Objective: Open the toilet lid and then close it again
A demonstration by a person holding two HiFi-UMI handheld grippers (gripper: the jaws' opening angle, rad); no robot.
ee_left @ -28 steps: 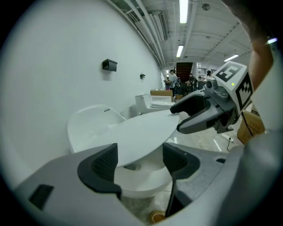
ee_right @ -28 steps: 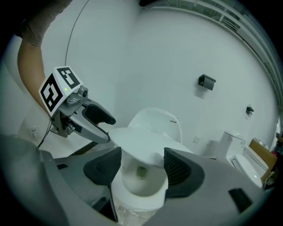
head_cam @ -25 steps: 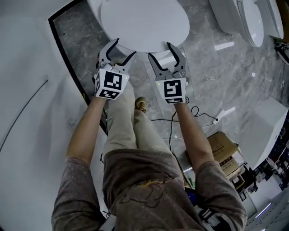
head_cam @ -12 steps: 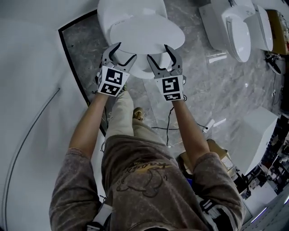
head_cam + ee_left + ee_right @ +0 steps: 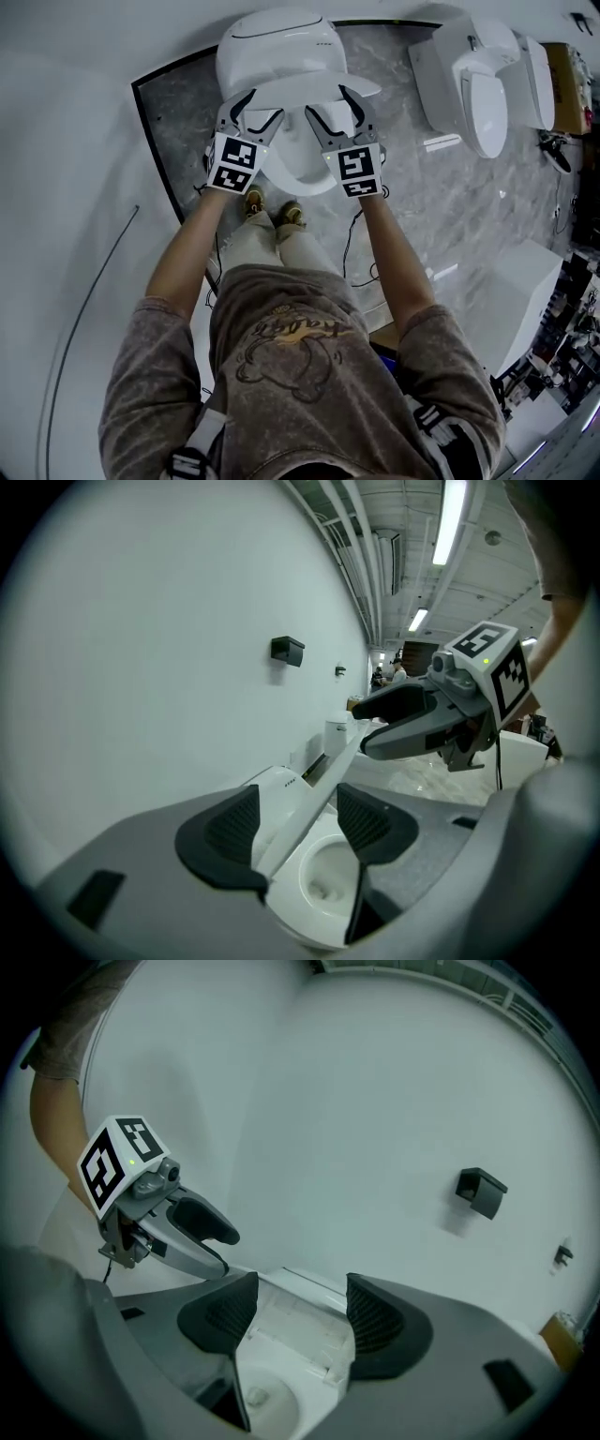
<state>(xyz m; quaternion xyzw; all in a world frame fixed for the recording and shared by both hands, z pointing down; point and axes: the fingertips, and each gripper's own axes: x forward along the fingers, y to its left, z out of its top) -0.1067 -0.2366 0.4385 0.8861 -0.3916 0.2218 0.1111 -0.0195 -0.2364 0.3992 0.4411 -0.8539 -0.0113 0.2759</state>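
The white toilet [image 5: 305, 164] stands against the wall, its lid [image 5: 314, 89] tilted partly up so the bowl shows beneath. My left gripper [image 5: 261, 105] and right gripper [image 5: 328, 101] sit side by side at the lid's front edge. In the left gripper view the lid's edge [image 5: 314, 794] runs between the left gripper's [image 5: 298, 822] closing jaws, with a gap at the pads, above the bowl [image 5: 323, 878]; the right gripper [image 5: 364, 728] is open beside it. In the right gripper view the right gripper [image 5: 302, 1312] stands open before the lid's underside [image 5: 300, 1330].
A second toilet [image 5: 478, 84] stands to the right on the grey marble floor. Cables [image 5: 352, 244] trail by the person's shoes [image 5: 272, 208]. A white box [image 5: 520, 291] sits at the right. The white wall carries a black fitting [image 5: 287, 650].
Both grippers have risen together at the lid's front edge. The lid has gone from lying flat to tilted up, and the bowl now shows under it.
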